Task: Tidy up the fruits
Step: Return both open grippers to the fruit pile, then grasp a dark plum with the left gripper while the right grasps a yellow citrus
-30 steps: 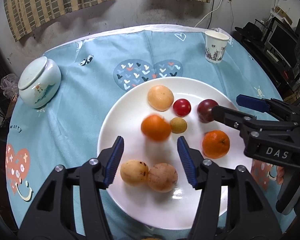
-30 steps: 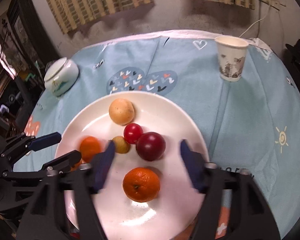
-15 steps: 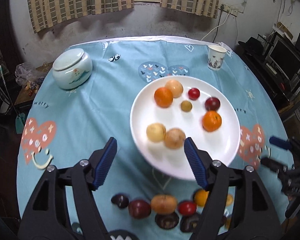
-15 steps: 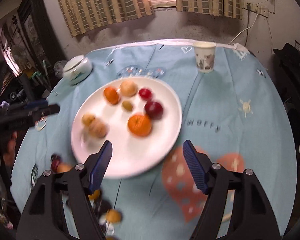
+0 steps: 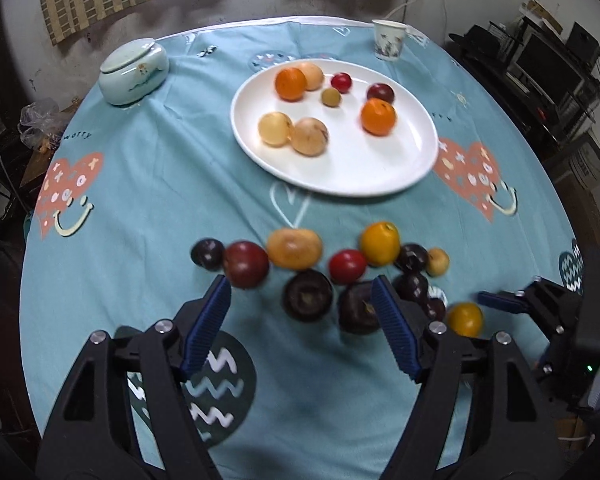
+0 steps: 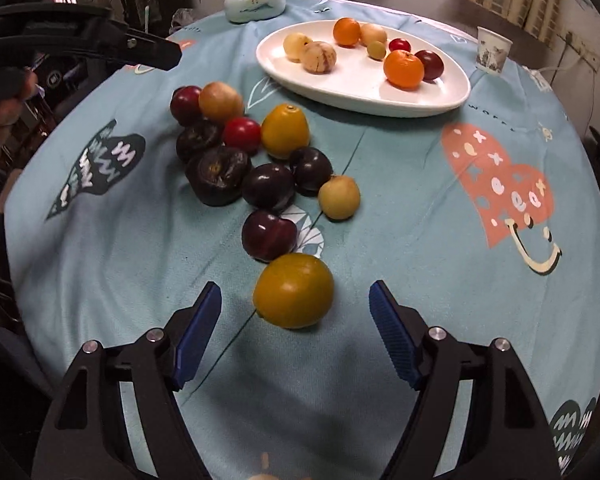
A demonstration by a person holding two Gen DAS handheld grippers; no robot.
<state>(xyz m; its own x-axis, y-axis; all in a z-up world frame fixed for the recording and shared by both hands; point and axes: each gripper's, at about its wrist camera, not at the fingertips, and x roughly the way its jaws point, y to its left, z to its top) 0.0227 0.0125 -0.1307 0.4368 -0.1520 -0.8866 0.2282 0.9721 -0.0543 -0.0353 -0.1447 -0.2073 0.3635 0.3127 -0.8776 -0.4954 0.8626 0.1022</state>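
Observation:
A white plate [image 5: 340, 188] [image 6: 360, 100] on the blue tablecloth carries several fruits, among them two oranges. In front of it lies a loose pile of dark plums, red fruits and yellow-orange ones. My left gripper [image 5: 298, 286] hovers over the pile, its jaws opening, with a dark plum [image 5: 307, 295] below the gap and no pad touching it. My right gripper [image 6: 294, 294] is closing around a yellow-orange fruit [image 6: 294, 296] [image 5: 465, 319] at the near end of the pile, with its pads clear of it. Each gripper also shows in the other view: the right gripper [image 5: 500, 302], the left gripper [image 6: 156, 54].
A pale lidded ceramic jar [image 5: 134, 70] [image 6: 254, 2] stands at the far left of the round table, a paper cup [image 5: 388, 40] [image 6: 492, 50] at the far right. Dark shelves with electronics [image 5: 548, 64] stand beyond the table's right edge. A hand [image 6: 0, 120] holds the left gripper.
Both grippers have pulled back from over the plate to the loose fruit pile near the table's front. The left jaws have widened. The right gripper has rolled and dropped closer to the yellow-orange fruit.

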